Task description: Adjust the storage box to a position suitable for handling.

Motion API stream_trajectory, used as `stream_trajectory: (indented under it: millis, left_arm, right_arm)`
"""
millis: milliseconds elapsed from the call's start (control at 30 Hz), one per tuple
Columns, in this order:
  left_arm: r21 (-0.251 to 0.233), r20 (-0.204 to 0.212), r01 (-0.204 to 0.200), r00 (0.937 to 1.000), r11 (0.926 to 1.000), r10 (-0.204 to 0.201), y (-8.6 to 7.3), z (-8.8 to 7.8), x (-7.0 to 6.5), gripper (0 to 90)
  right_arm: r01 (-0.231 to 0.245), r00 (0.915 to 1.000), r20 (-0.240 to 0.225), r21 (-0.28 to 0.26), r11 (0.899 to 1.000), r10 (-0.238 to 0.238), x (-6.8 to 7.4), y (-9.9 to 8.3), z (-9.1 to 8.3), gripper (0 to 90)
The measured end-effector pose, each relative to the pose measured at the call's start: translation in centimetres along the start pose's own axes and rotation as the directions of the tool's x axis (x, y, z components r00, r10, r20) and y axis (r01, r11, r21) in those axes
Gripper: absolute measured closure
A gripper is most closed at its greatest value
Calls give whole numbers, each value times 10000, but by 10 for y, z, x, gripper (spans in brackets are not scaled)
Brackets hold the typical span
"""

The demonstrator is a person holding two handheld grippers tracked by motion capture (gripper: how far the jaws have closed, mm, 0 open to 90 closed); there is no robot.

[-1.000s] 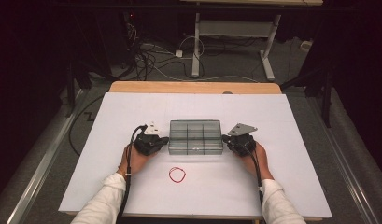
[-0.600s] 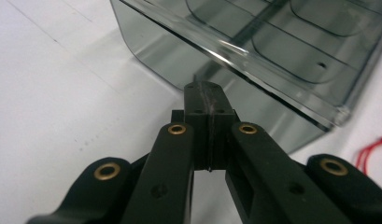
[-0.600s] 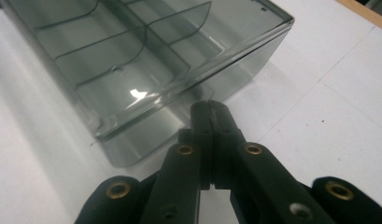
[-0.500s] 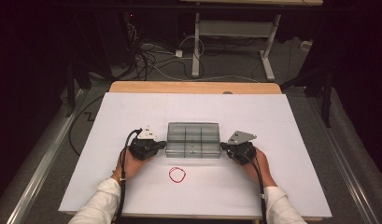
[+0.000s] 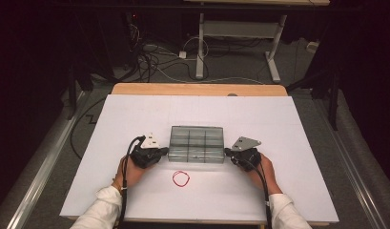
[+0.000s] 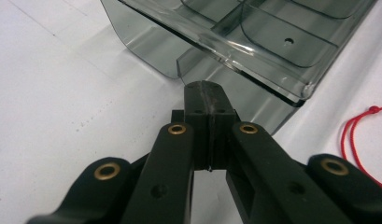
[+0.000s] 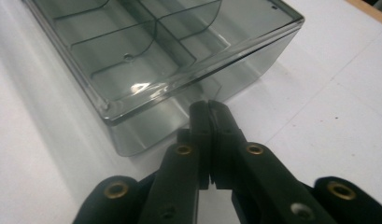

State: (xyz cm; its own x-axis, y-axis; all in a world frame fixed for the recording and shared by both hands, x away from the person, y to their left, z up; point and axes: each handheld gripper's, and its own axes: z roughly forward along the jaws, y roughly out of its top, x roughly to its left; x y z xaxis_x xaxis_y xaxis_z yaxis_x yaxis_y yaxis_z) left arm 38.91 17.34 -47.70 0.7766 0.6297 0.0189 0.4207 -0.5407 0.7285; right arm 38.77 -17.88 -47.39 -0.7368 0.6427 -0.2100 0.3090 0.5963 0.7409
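- The high view shows the smoky clear compartment box point(image 5: 196, 143) mid-table on the white sheet point(image 5: 288, 143), with the left gripper point(image 5: 165, 151) at its left end and the right gripper point(image 5: 228, 152) at its right end.
- It also shows a red loop of string point(image 5: 181, 179) lying just in front of the box, between the hands.
- The left gripper view point(image 6: 208, 88) adds detail — jaws pressed together, tips against the box's end wall, nothing between them.
- The right gripper view point(image 7: 208, 106) shows the same — jaws together at the opposite end wall.

Smoky clear compartment box point(image 5: 196, 144), lid shut, flat on white table centre, red loop near.
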Motion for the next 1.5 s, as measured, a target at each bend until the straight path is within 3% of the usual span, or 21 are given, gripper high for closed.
stream_trajectory:
  millis: [100, 233, 300, 500, 633, 933, 1033, 1067, 1100, 1167, 1267, 1333, 1500]
  left_arm:
    - [187, -604, -539, 9967, 9984, 550, 2, -4, -4, 871]
    - [-151, -884, -792, 9931, 9967, 776, 3, -18, -4, 845]
    - [-257, -924, -758, 9930, 9968, 731, 3, -22, -3, 845]
    - [-715, -1121, -822, 9909, 9940, 739, 1, -37, 1, 823]
    - [-1040, -1148, -1154, 9880, 9879, 1033, -2, -48, 0, 787]
    - [-1538, -1325, -1356, 9844, 9788, 1155, -10, -67, -2, 697]
    - [-1590, -1532, -1484, 9804, 9761, 1241, -14, -71, -5, 612]
    - [-1580, -1493, -1520, 9804, 9757, 1285, -16, -72, -5, 550]
    - [-1639, -1488, -1473, 9812, 9754, 1232, -19, -74, -5, 550]
    - [-1653, -1664, -1555, 9777, 9739, 1279, -23, -76, -6, 464]
    - [-1714, -1743, -1486, 9775, 9739, 1185, -30, -78, -8, 345]
    - [-1588, -1918, -1589, 9731, 9744, 1274, -34, -79, -10, 303]
    - [-1563, -1784, -1249, 9792, 9798, 964, -48, -80, -16, 221]
  right_arm:
    - [-149, 9998, 146, -129, 9998, 151, -4, -1, -2, 866]
    - [-854, 9958, 267, -561, 9948, 870, -14, -7, -9, 850]
    - [-909, 9947, 406, -803, 9926, 944, -17, -8, -14, 833]
    - [-660, 9929, 869, -1664, 9839, 813, -19, -3, -36, 802]
    - [-472, 9913, 1095, -2187, 9747, 726, -19, -1, -49, 773]
    - [-234, 9881, 1393, -2782, 9602, 645, -14, 1, -69, 676]
    - [-170, 9864, 1505, -3063, 9518, 660, -9, 0, -76, 640]
    - [-46, 9837, 1698, -3067, 9518, 594, -5, -1, -79, 583]
    - [-46, 9837, 1698, -3067, 9518, 594, -5, -1, -79, 583]
    - [54, 9830, 1762, -3091, 9510, 517, -2, -3, -82, 563]
    - [166, 9804, 1919, -3044, 9524, 443, 4, -7, -87, 421]
    - [155, 9801, 1931, -3007, 9536, 449, 6, -9, -89, 368]
    - [-104, 9783, 1932, -3157, 9488, 750, 8, -19, -94, 291]
